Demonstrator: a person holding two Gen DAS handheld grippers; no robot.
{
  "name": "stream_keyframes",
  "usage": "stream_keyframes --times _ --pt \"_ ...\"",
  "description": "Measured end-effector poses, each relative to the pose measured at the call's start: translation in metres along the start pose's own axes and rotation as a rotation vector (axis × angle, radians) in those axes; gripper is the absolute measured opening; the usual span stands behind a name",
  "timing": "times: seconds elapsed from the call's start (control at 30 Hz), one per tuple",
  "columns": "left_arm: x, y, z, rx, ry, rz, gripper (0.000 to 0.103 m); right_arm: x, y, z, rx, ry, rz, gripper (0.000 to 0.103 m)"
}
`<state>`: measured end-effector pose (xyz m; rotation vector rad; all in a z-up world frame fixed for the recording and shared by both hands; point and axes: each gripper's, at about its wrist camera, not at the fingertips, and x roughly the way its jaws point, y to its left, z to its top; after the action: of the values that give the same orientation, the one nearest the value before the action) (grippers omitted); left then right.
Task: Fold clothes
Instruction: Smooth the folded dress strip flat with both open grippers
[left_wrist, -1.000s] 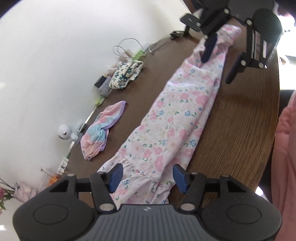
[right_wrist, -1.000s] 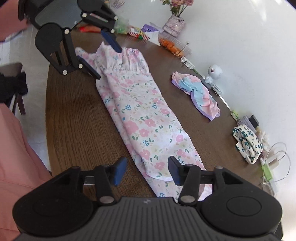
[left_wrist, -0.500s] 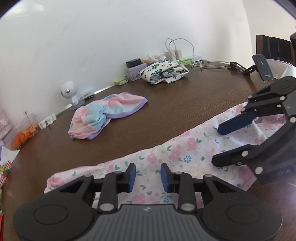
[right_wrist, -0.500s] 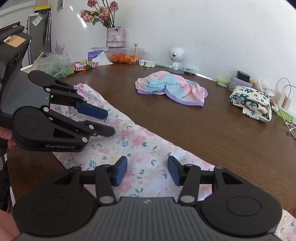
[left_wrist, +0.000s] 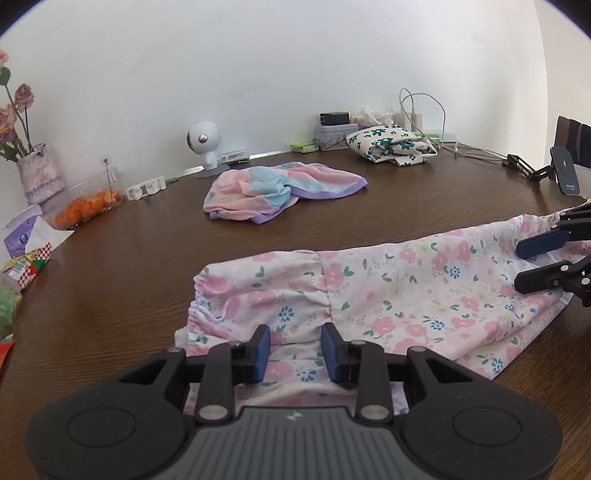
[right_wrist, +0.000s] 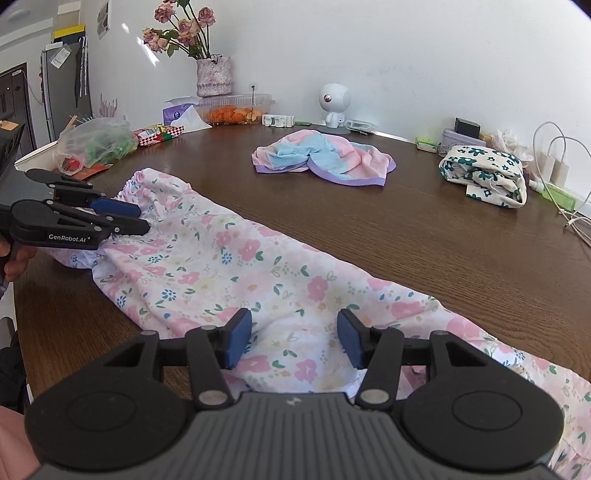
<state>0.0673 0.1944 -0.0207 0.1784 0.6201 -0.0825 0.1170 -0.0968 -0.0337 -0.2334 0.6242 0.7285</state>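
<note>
A long white garment with pink and blue flowers (left_wrist: 406, 295) (right_wrist: 240, 266) lies flat across the brown table (left_wrist: 147, 277). My left gripper (left_wrist: 297, 350) hangs low over its gathered, ruffled end. Its jaws stand narrow, with cloth showing in the gap and both pads clear of it. From the right wrist view the left gripper (right_wrist: 129, 218) sits at that ruffled edge, held by a hand (right_wrist: 14, 262). My right gripper (right_wrist: 295, 338) is open over the other half of the garment, nothing pinched between its pads; the left wrist view catches the right gripper (left_wrist: 532, 262) at the far right.
A crumpled pastel pink, blue and purple cloth (left_wrist: 280, 188) lies mid-table. A folded cream cloth with dark flowers (left_wrist: 388, 144) sits near the chargers and cables. A white round gadget (left_wrist: 203, 140), a food box (right_wrist: 236, 110), a vase (right_wrist: 214, 75) and a plastic bag (right_wrist: 96, 144) line the wall side.
Both grippers rolled from a tilted pose to level with the table. The left jaws narrowed, and the left gripper slid along the garment toward its ruffled end. The right gripper sank slightly.
</note>
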Motion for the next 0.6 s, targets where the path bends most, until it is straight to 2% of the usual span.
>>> stream_keyframes --times 0.1,0.27,0.37,0.43,0.6 --pt "-0.006 0.003 0.002 -0.009 -0.003 -0.012 0.03 -0.003 0.0 0.002 0.004 -0.011 0.016 0.053" --pt "-0.035 -0.005 0.002 0.034 -0.064 -0.021 0.03 -0.017 0.014 0.014 -0.022 -0.064 0.094 0.053" --pt "-0.044 -0.02 0.001 0.104 -0.072 -0.039 0.03 -0.011 0.034 0.024 -0.087 -0.058 0.158 0.052" --pt "-0.042 -0.029 -0.001 0.154 -0.05 -0.034 0.029 -0.002 0.047 0.029 -0.117 -0.041 0.197 0.05" --pt "-0.036 -0.036 -0.011 0.189 -0.008 -0.027 0.026 0.016 0.065 0.032 -0.17 0.022 0.226 0.033"
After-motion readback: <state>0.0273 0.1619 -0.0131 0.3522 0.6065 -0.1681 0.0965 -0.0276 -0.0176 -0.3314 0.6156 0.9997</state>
